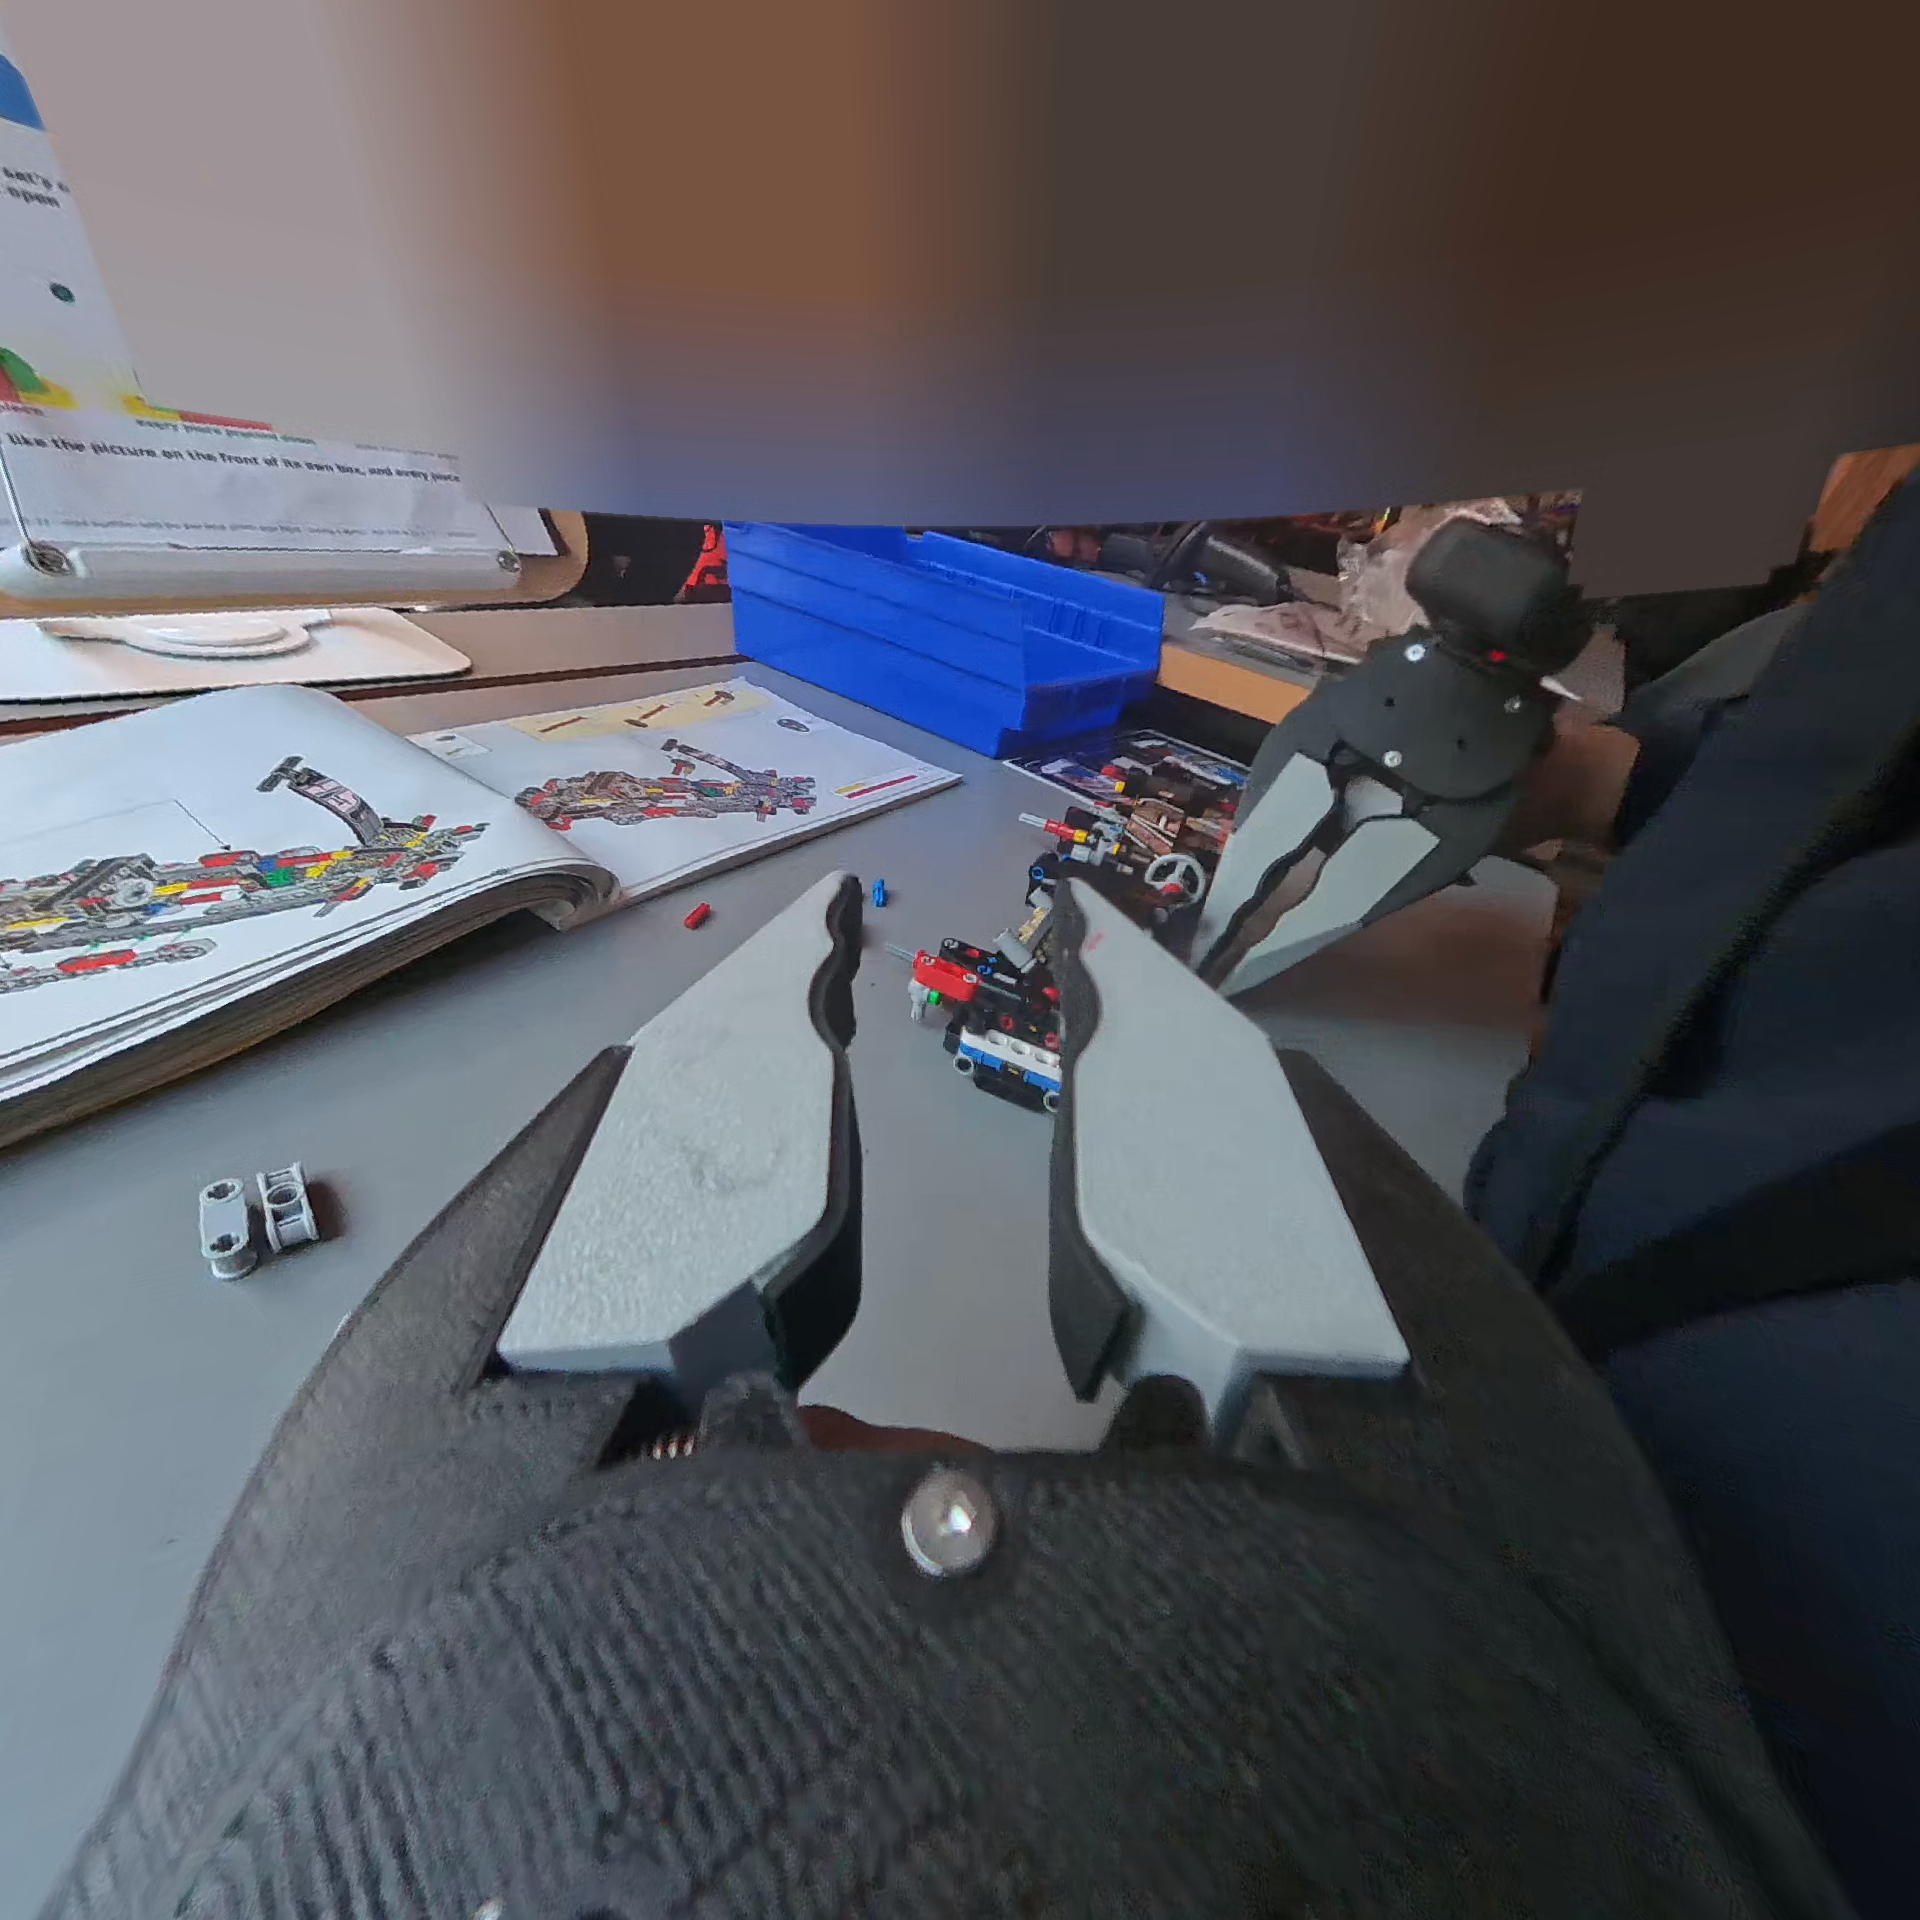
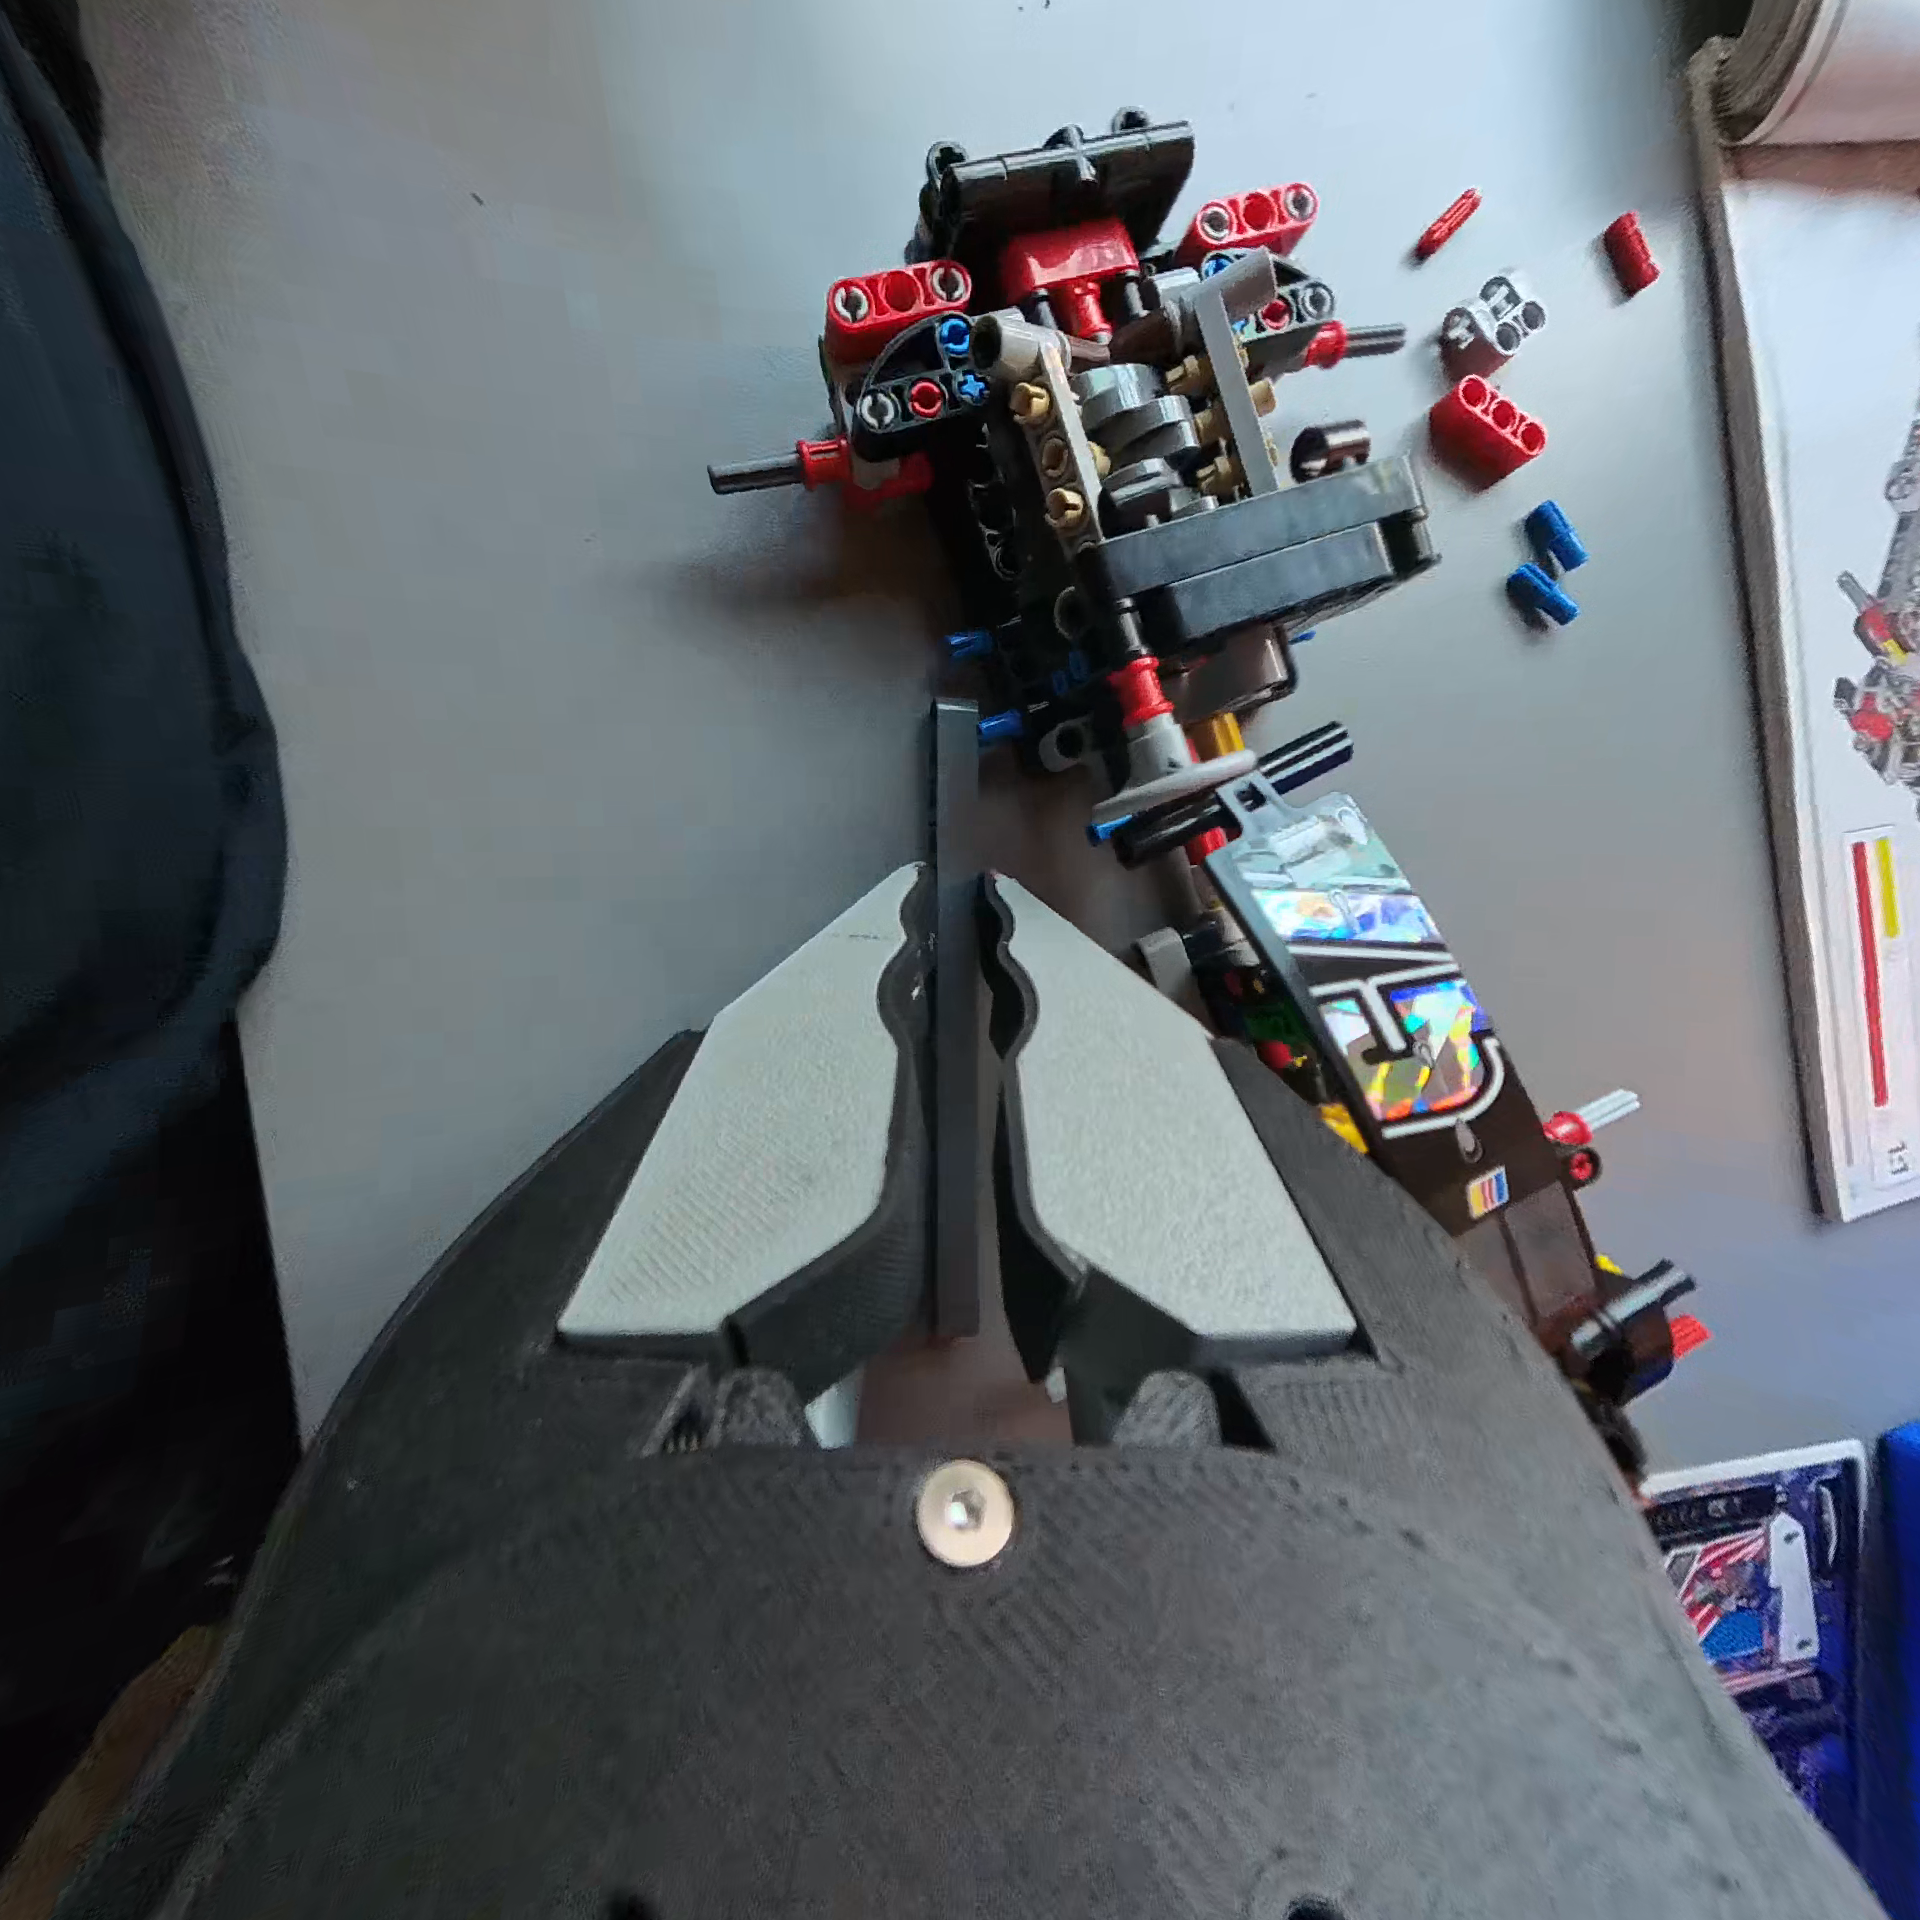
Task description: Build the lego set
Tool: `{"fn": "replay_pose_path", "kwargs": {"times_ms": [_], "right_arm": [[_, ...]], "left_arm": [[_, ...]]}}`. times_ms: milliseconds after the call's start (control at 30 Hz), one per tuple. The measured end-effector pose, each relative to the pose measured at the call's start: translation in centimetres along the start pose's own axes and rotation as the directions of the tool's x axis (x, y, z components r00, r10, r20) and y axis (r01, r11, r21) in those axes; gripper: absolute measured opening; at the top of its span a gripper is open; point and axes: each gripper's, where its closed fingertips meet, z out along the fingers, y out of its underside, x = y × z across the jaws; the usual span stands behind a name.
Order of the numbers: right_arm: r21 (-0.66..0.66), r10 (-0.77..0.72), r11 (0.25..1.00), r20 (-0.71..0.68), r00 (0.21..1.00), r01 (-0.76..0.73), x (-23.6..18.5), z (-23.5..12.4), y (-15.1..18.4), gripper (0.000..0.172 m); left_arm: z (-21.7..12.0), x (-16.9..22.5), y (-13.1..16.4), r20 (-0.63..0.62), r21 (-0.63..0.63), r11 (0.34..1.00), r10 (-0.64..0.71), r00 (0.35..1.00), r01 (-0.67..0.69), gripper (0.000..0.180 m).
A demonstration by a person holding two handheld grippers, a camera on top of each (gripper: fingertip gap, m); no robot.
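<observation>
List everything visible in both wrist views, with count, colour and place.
Brick vehicle model: one, black, red and grey, on the table ahead of both grippers.
Open instruction book: one, white, left.
Storage bin: one, blue, at the back.
Connector pieces: two, grey, near left.
Loose pins: two, blue, beside the model.
Short beam: one, red, beside the model.
Table: grey.
Left gripper: open, nothing between its fingers.
Right gripper: shut on a dark grey flat beam.

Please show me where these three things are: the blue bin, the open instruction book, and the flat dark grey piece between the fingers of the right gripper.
blue bin (image 1: 935, 634): left wrist view, front wall.
open instruction book (image 1: 312, 831): left wrist view, left page.
flat dark grey piece (image 2: 956, 810): right wrist view, exposed part beyond the fingers.
</observation>
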Motion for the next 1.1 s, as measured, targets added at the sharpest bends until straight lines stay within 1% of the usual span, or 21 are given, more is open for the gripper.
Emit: {"fn": "replay_pose_path", "kwargs": {"times_ms": [67, 133, 200, 267, 433, 733, 933, 1100], "right_arm": [[-0.022, 0.018, 1.000, 0.032, 0.999, -0.017, 0.1, 0.1, 0.0, 0.006], [-0.040, 0.028, 0.999, 0.060, 0.998, -0.025, 0.1, 0.1, 0.0, 0.005], [-0.046, 0.030, 0.999, 0.081, 0.996, -0.027, 0.1, 0.1, 0.0, 0.006], [-0.047, 0.042, 0.998, 0.095, 0.995, -0.037, 0.1, 0.1, 0.0, 0.006], [-0.038, 0.047, 0.998, 0.097, 0.994, -0.043, 0.1, 0.2, -0.1, 0.006], [-0.003, 0.065, 0.998, 0.077, 0.995, -0.065, 0.1, 0.4, -0.5, 0.006], [0.031, 0.087, 0.996, 0.066, 0.994, -0.089, 0.1, 0.5, -0.7, 0.006], [0.113, 0.132, 0.985, 0.009, 0.991, -0.133, 0.1, 0.4, -0.7, 0.006]], "left_arm": [[0.2, -0.3, 0.3, 0.005, -0.021, 1.000, -0.019, 1.000, 0.019, 0.034], [0.3, -1.0, 0.4, 0.017, -0.029, 0.996, -0.079, 0.997, 0.079, 0.033], [0.2, -1.8, 0.4, 0.028, -0.019, 0.990, -0.142, 0.989, 0.143, 0.033], [0.0, -2.3, 0.2, 0.033, -0.001, 0.984, -0.177, 0.984, 0.177, 0.032], [0.1, -2.5, 0.3, 0.037, -0.008, 0.981, -0.194, 0.980, 0.194, 0.029], [-0.3, -3.1, 0.1, 0.054, 0.023, 0.975, -0.220, 0.974, 0.219, 0.025], [0.1, -2.9, 0.5, 0.036, -0.012, 0.971, -0.237, 0.971, 0.238, 0.026], [0.6, -2.6, 1.0, 0.004, -0.054, 0.968, -0.247, 0.969, 0.247, 0.027]]}}
